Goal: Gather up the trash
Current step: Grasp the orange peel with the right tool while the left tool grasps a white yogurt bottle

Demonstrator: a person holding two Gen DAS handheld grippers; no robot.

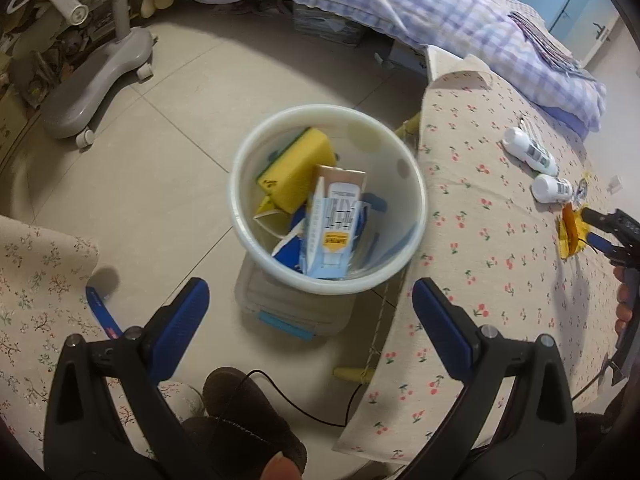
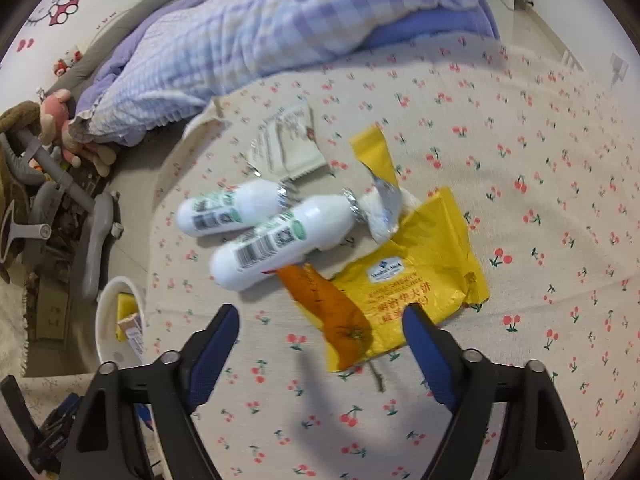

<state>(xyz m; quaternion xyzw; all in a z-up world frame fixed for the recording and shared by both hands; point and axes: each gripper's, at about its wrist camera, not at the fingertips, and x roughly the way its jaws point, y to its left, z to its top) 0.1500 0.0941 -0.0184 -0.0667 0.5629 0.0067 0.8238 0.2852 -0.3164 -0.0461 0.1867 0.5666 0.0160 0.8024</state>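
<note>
A white trash bin (image 1: 404,252) stands on the floor beside the table, holding a yellow sponge (image 1: 298,164), a carton (image 1: 334,224) and blue scraps. My left gripper (image 1: 310,312) is open and empty above and in front of the bin. On the cherry-print tablecloth (image 2: 520,208) lie two white bottles (image 2: 280,236), an orange peel (image 2: 328,312), a yellow wrapper (image 2: 424,268), a white sachet (image 2: 288,144) and crumpled foil (image 2: 384,208). My right gripper (image 2: 320,336) is open and empty, hovering over the peel and wrapper. It also shows in the left wrist view (image 1: 588,226).
A bed with a checked blue quilt (image 2: 248,36) borders the table's far side. A grey chair base (image 1: 96,80) stands on the tiled floor at left. A clear plastic box (image 1: 292,312) sits under the bin. A black cable (image 1: 304,408) runs across the floor.
</note>
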